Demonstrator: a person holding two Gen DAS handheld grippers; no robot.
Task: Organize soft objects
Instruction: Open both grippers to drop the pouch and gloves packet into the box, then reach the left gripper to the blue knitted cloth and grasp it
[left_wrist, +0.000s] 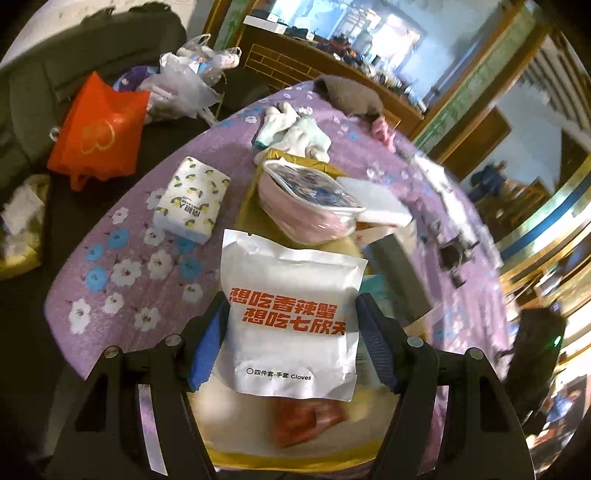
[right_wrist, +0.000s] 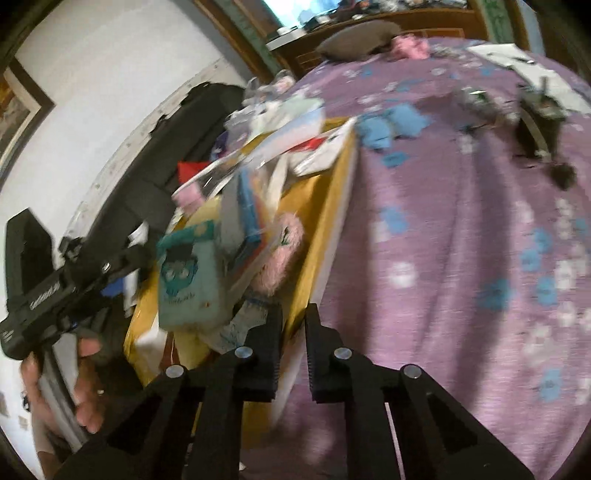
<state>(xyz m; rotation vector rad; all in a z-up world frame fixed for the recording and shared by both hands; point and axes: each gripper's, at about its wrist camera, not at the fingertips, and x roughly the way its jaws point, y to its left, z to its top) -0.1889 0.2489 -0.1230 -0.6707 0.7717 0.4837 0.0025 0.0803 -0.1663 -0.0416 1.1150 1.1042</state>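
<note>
Glove packet, upright at frame centre, pinched by left gripper over yellow box; right gripper clamps the box's wall.

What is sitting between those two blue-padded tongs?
In the left wrist view, a white plastic glove packet with red lettering sits between the left tongs, above the yellow box.

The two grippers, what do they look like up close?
Both are matte black plastic with angular, cut-out finger arms and round silver pivot pins. The left gripper has blue ribbed pads; the right gripper shows black ridged inner faces. The left gripper's body carries small white lettering, too blurred to read.
</note>
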